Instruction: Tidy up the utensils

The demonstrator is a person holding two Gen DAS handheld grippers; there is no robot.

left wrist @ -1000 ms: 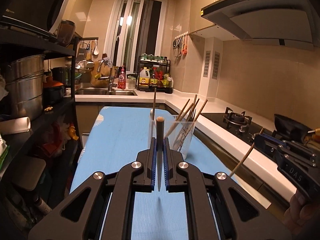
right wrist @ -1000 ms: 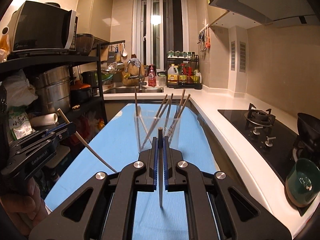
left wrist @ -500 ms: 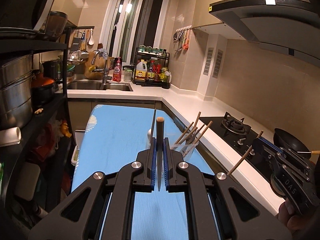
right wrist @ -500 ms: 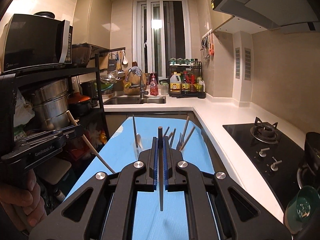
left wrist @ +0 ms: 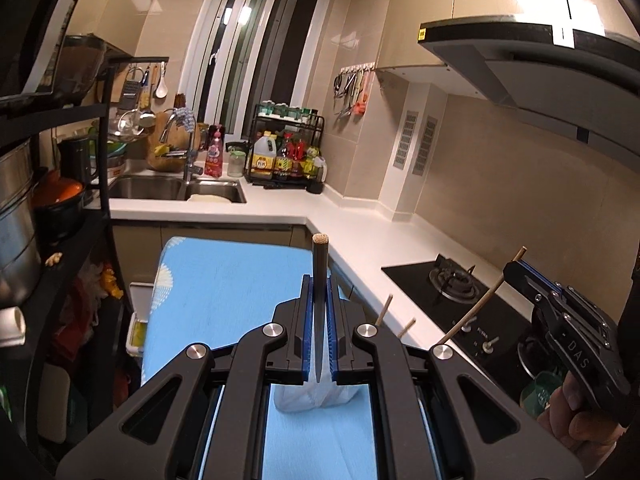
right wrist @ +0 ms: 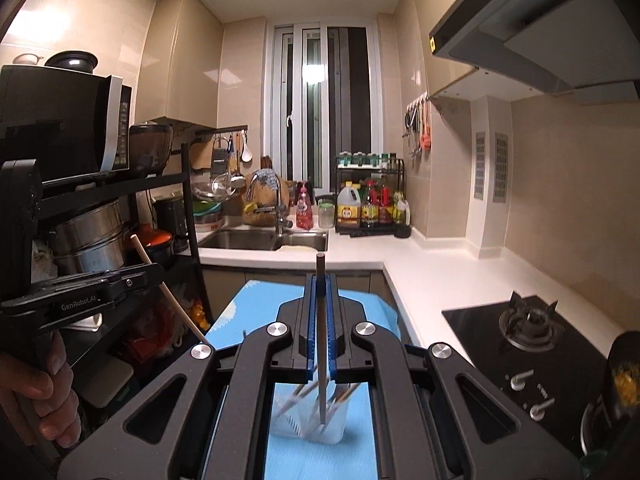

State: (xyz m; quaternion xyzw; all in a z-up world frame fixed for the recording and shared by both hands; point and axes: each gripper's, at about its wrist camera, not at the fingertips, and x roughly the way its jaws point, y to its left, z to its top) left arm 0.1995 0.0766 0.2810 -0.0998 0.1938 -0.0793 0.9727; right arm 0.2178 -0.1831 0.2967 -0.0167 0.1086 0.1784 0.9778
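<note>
You had each gripper, left (left wrist: 319, 312) and right (right wrist: 320, 312), clamped on one chopstick (left wrist: 320, 280) above the cup (right wrist: 308, 416).

chopsticks (left wrist: 319, 312) (right wrist: 321, 328): upright; clear cup (right wrist: 310, 416): on blue cloth, holding utensils

Readable lettering is sparse.

"DAS" in pale capitals runs along the black body of the right gripper (left wrist: 520, 270), seen from the left wrist view.

"GenRobot.AI" in pale letters sits on the side of the left gripper (right wrist: 154, 270), seen from the right wrist view.

A small white word is printed on the black glass hob (left wrist: 496, 320) beside its knobs; too small to make out.

Labels on the yellow oil jug (right wrist: 349, 210) and neighbouring sauce bottles in the wire rack are too blurred to read.

A yellow sticker on the range hood (left wrist: 422, 34) shows no legible text.
</note>
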